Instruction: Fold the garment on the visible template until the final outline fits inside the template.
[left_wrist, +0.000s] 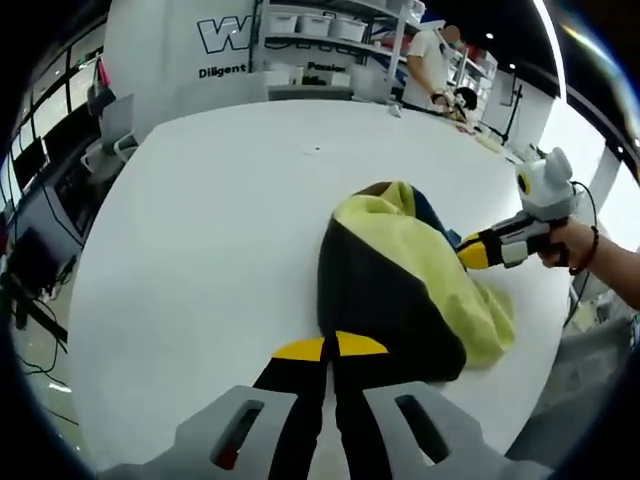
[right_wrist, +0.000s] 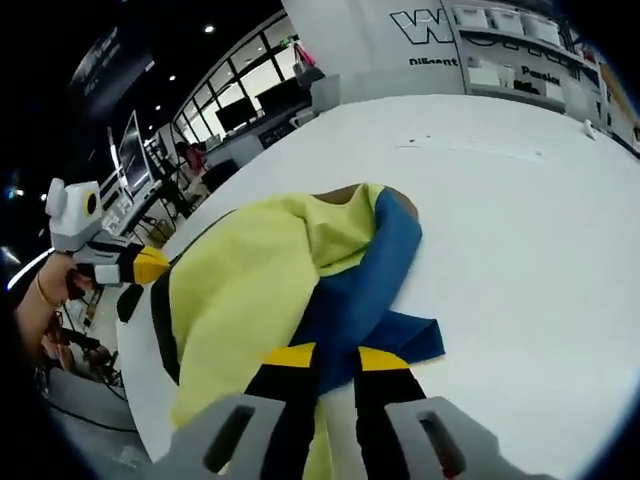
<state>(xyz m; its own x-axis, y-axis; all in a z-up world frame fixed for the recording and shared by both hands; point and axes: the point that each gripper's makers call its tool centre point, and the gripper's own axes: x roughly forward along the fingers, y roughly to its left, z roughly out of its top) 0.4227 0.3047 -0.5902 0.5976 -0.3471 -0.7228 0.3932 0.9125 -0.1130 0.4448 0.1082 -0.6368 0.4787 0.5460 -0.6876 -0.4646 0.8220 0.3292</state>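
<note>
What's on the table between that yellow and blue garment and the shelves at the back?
Nothing: in the left gripper view, bare white table stretches from the garment to the shelves.

A wide white table is carrying a single crumpled garment of yellow, black and blue cloth, which is lying bunched near one edge. Across the far part of the tabletop a faint line of small marks is showing, well apart from the garment
</note>
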